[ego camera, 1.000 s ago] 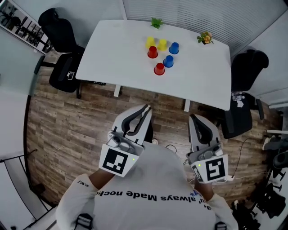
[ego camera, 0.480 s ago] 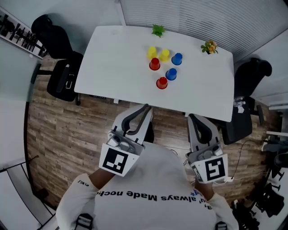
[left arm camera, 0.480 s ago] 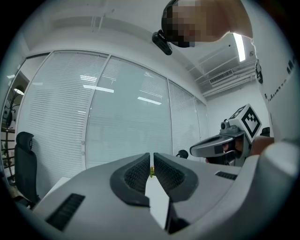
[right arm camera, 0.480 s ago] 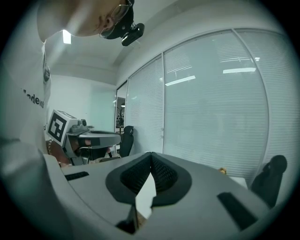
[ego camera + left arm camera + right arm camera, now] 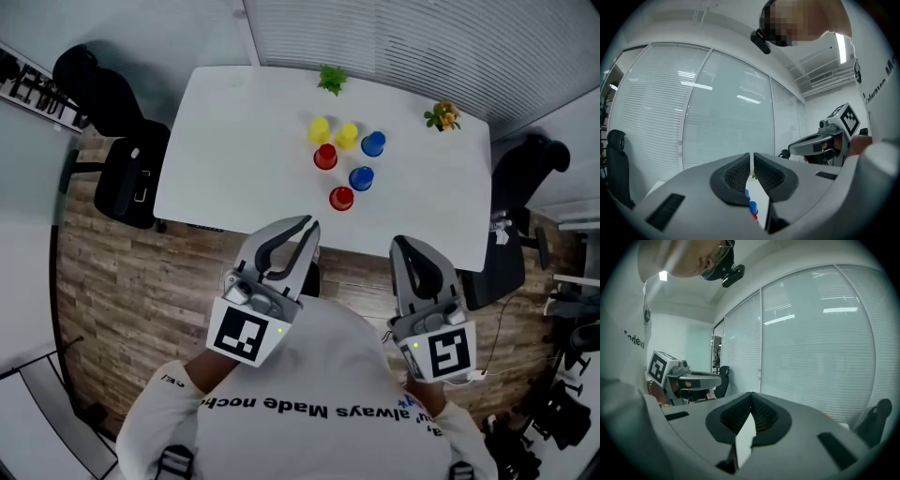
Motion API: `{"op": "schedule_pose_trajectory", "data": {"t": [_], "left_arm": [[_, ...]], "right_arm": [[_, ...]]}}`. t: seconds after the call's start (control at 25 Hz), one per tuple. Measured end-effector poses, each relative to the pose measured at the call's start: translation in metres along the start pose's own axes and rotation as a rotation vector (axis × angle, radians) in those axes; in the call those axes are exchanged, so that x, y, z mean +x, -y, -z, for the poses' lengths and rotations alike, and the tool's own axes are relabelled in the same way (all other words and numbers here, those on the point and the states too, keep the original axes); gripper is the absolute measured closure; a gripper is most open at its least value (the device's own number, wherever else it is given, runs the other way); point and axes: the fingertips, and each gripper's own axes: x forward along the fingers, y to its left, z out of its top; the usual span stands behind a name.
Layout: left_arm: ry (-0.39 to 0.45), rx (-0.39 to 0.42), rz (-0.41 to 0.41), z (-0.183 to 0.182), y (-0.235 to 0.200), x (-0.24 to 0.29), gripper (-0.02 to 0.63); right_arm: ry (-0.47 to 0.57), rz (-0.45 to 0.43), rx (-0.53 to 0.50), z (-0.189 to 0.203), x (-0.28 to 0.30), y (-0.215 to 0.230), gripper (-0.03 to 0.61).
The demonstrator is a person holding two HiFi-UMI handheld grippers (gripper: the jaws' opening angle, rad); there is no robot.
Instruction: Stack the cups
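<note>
— Cups (image 5: pixel 325 157)?
— Six, standing apart on the counter (image 5: pixel 234 141), well ahead of both jaws, none nested.
— Jaws?
— Left gripper (image 5: pixel 307 225) clenched, empty. Right gripper (image 5: pixel 401 246) clenched, empty.
— Nearer?
— Roughly even; near red cup (image 5: pixel 341 198) ahead between them, slightly toward the left.
— Room?
— Bare counter either side; near edge close behind that cup.

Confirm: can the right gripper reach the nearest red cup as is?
Probably not yet: the right gripper, shut and empty, sits back by the person's chest, short of the table. The way looks free, though; the red cup stands nearest the front edge with nothing before it.
</note>
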Motion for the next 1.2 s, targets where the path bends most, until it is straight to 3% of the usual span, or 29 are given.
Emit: {"op": "schedule_pose_trajectory", "data": {"t": [0.72,1.2], "left_arm": [[-0.022,-0.011,0.075,0.012,-0.046,0.054,0.574],[-0.053,-0.009,0.064,0.038,-0.06,0.083,0.574]], "right_arm": [[0.001,0.041,0.013,-0.01,0.057,0.029,0.571],[0.004,0.034,0.013,-0.012,0.076,0.052,0.571]]}}
